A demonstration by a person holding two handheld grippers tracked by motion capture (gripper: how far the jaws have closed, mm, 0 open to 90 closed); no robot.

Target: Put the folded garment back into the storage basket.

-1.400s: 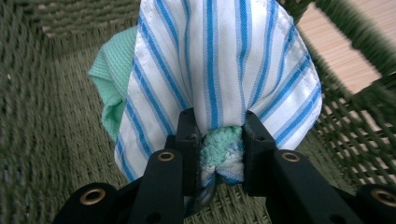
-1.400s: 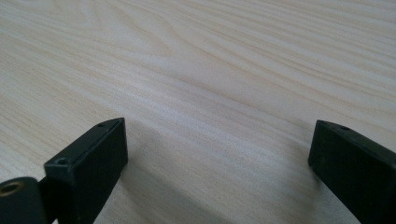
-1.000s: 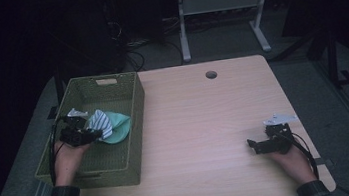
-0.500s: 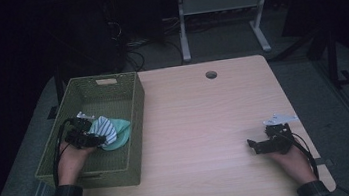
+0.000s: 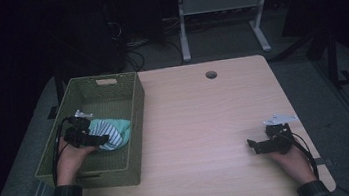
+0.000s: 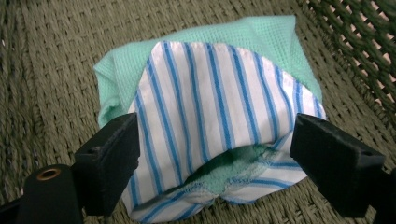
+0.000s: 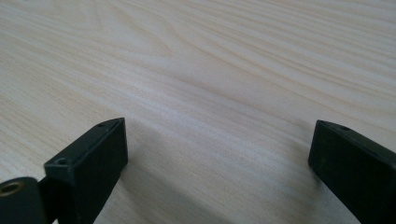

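Striped cloth (image 6: 210, 126) near edge cut off; covers most of green cloth (image 6: 219, 42).

The left claw (image 6: 212, 175) stands wide open around a blue-striped cloth (image 6: 215, 116) bundled with green cloth (image 6: 261, 37) on the woven basket floor (image 6: 46, 70).

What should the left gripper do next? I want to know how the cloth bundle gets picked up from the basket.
Probably close the jaws. The left gripper is open, its jaws standing on either side of the striped cloth, which is wrapped over a green cloth on the floor of the woven basket. The right gripper rests open over the table.
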